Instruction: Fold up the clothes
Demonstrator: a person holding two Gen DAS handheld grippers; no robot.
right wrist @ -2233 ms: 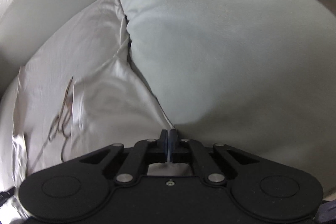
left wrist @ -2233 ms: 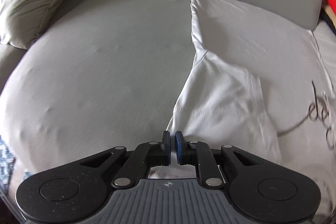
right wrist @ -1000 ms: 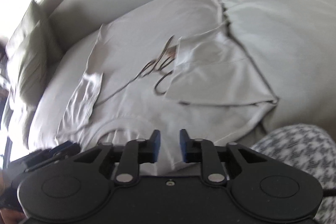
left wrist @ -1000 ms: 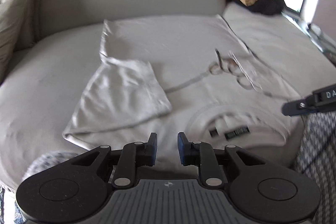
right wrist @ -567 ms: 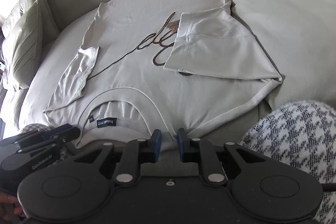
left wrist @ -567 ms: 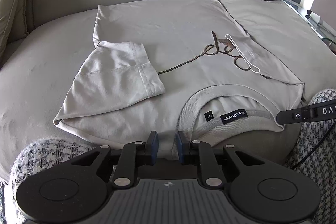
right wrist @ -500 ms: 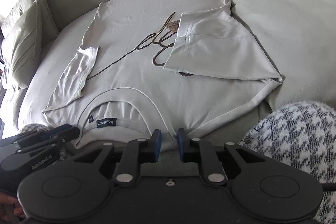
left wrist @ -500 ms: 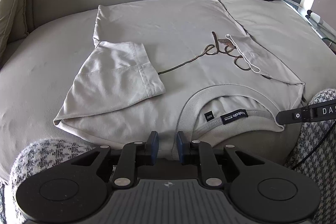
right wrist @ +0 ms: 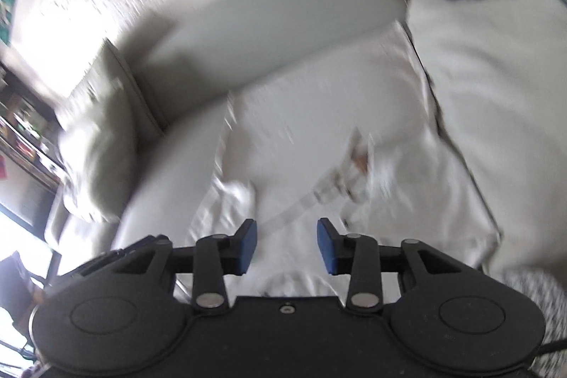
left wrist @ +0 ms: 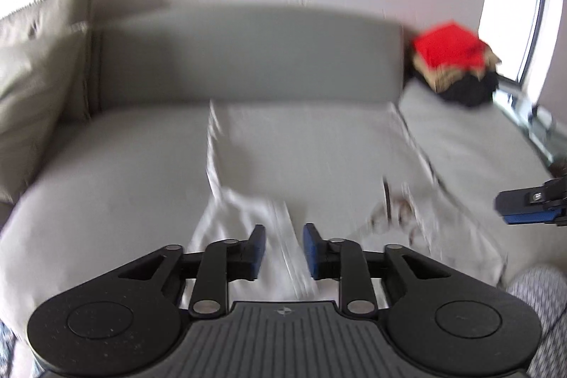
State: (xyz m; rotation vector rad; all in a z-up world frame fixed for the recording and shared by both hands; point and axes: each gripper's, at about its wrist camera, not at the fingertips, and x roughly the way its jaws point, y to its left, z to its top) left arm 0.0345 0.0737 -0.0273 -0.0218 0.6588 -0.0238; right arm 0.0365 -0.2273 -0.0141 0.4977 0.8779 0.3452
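Note:
A pale grey T-shirt (left wrist: 319, 165) with dark script lettering lies flat on the sofa seat, both sleeves folded in; it also shows in the right wrist view (right wrist: 312, 144). Both views are blurred by motion. My left gripper (left wrist: 281, 248) is open and empty above the folded left sleeve (left wrist: 248, 222) at the shirt's near end. My right gripper (right wrist: 287, 245) is open and empty above the shirt's near middle. The right gripper's tip shows at the right edge of the left wrist view (left wrist: 531, 206).
The grey sofa backrest (left wrist: 248, 55) runs behind the shirt. Olive cushions (left wrist: 39, 87) lean at the left. A stack of folded clothes, red on top (left wrist: 450, 48), sits at the back right by a window. A houndstooth fabric (left wrist: 538, 289) is at the near right.
Both grippers have tilted up and moved forward over the shirt, so the collar has left view. The right jaws have opened wider. The left jaws have opened slightly.

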